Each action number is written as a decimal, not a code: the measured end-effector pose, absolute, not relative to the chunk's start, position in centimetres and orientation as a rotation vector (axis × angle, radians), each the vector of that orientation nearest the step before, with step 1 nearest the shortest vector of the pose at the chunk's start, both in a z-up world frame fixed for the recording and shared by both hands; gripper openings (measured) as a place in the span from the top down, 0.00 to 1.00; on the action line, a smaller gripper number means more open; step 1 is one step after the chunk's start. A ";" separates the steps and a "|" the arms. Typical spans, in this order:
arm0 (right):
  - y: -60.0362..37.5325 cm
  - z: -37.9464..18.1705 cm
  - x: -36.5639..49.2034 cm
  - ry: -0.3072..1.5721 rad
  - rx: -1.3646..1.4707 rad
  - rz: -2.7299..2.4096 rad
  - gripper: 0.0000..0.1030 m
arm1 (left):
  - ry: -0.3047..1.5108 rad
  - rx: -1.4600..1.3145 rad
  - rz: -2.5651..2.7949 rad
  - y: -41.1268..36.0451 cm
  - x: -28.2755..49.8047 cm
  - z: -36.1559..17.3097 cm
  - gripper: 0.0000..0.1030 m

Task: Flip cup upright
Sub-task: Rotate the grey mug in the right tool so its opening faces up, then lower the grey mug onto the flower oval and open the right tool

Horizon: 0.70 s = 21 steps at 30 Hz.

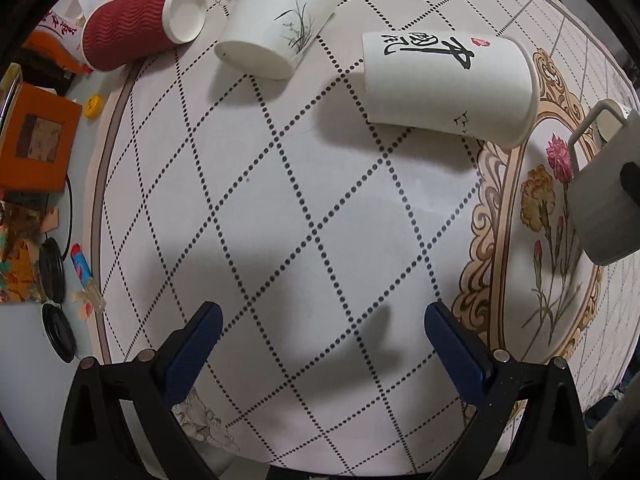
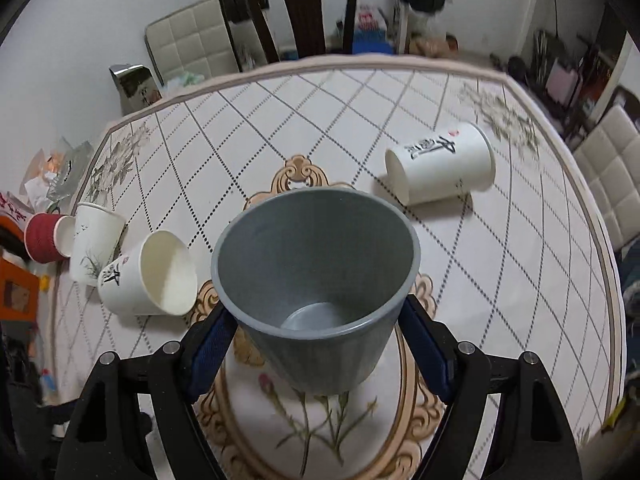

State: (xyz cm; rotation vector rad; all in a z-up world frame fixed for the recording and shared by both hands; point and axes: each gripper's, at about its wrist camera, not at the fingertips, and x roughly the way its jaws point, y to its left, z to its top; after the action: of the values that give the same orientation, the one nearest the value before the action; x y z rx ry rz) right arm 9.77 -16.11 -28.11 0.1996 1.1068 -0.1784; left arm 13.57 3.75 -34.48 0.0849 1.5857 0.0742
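While the left gripper hangs wide open and empty, the right gripper clamps the grey cup mid-wall, mouth-up above the table centre; probably light, stiff, slightly slick.

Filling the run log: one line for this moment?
right gripper: shut on grey cup, mouth up | left gripper: open, empty | paper cups: on sides

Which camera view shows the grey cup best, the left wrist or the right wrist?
The right wrist view: the grey cup fills the centre, mouth and inside bottom visible, held between the right gripper fingers. The left wrist view shows only its side at the right edge.
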 end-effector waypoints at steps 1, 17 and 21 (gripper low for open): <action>-16.0 -28.3 9.8 1.102 0.190 -0.179 0.20 | 1.583 0.089 0.076 3.6 13.7 -34.6 0.00; -15.7 -29.5 5.3 1.142 0.166 -0.178 0.18 | 1.510 0.142 -0.016 1.5 10.5 -33.2 0.00; -15.8 -28.3 4.2 1.133 0.153 -0.204 0.14 | 1.471 0.159 -0.044 0.6 9.6 -31.8 0.00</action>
State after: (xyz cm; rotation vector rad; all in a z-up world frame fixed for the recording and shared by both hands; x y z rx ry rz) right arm 4.16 -15.82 -28.30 0.1525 1.1330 -0.2035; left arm 9.56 0.64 -31.85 0.1593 1.4713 -0.0439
